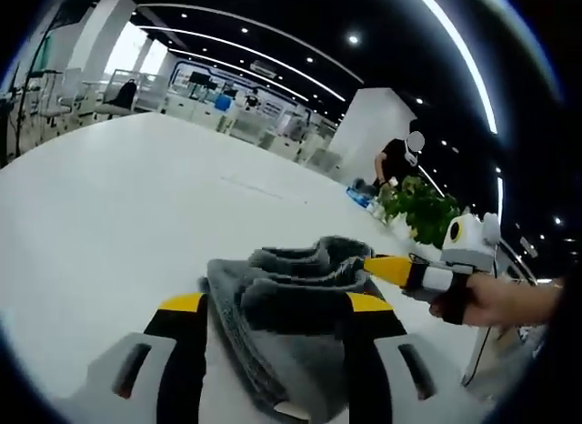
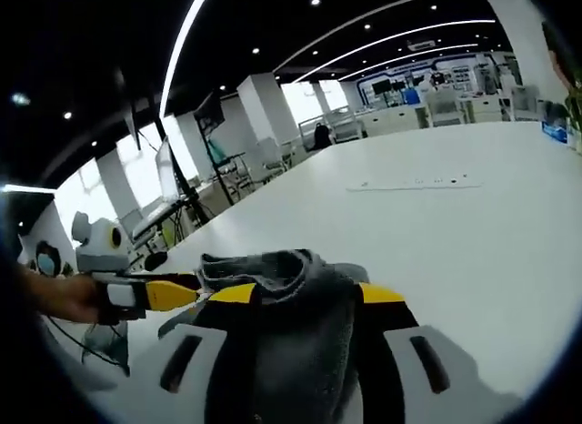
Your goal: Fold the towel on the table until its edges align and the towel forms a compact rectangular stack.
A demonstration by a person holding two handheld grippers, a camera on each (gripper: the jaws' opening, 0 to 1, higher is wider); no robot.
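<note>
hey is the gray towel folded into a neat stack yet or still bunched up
Still bunched up. The gray towel shows folded layers, but its top is rumpled and its edges are uneven, lying on the white table between both claws.

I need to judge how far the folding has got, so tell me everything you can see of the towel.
The towel is dark grey, plush terry, bunched into uneven layered folds, edges not aligned. It lies on the white table. The left hand-held gripper has it between its yellow-tipped jaws; the right hand-held gripper likewise holds a raised fold.

Grey towel (image 1: 291, 315) bunched between left tongs (image 1: 277, 307); right tongs (image 1: 386, 267) touching its edge.
</note>
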